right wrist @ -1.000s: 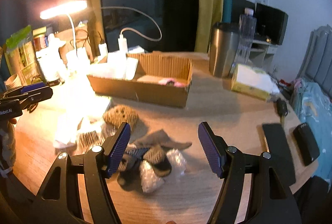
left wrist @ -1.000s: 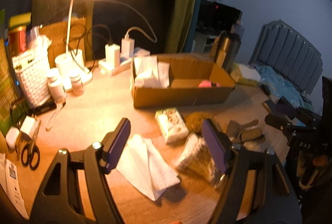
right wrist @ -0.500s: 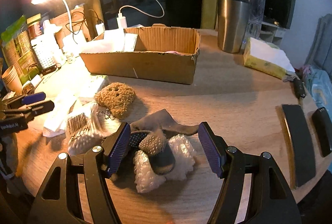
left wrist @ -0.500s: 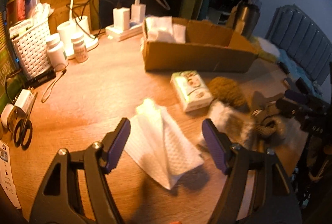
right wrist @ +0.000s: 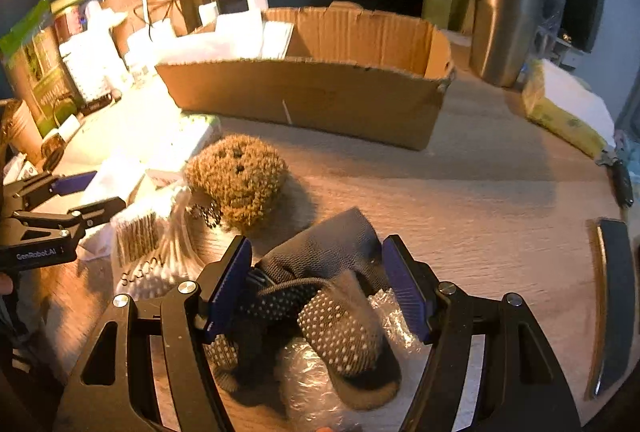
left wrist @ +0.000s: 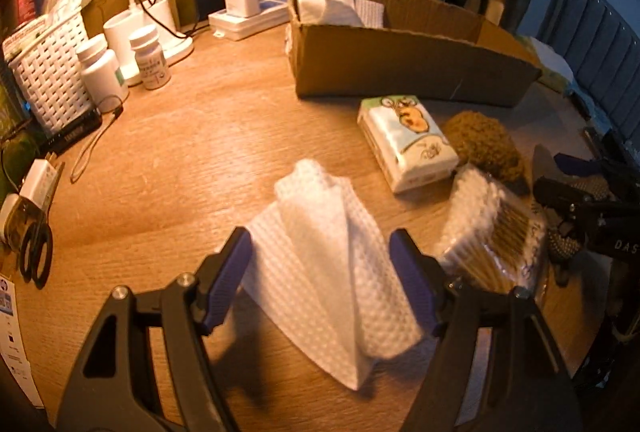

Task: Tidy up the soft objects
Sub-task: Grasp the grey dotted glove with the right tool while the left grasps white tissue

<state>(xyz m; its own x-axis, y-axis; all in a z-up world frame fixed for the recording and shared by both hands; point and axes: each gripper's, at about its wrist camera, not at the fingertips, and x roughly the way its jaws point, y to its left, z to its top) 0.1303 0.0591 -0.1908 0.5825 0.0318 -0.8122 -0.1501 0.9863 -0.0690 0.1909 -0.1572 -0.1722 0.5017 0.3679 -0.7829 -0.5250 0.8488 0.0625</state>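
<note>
My left gripper is open, its jaws on either side of a folded white paper towel that lies on the wooden table. My right gripper is open around a heap of grey dotted socks lying on bubble wrap. A brown fuzzy plush sits beyond the socks. A bag of cotton swabs and a tissue pack lie to the right of the towel. A cardboard box with white towels in it stands behind.
A white basket, two pill bottles, a lamp base and a power strip stand at the back left. Scissors lie at the left edge. A steel tumbler, a yellow tissue pack and dark flat devices are on the right.
Both grippers have moved down and forward. The left one now straddles the paper towel and the right one straddles the socks. Both stay open.
</note>
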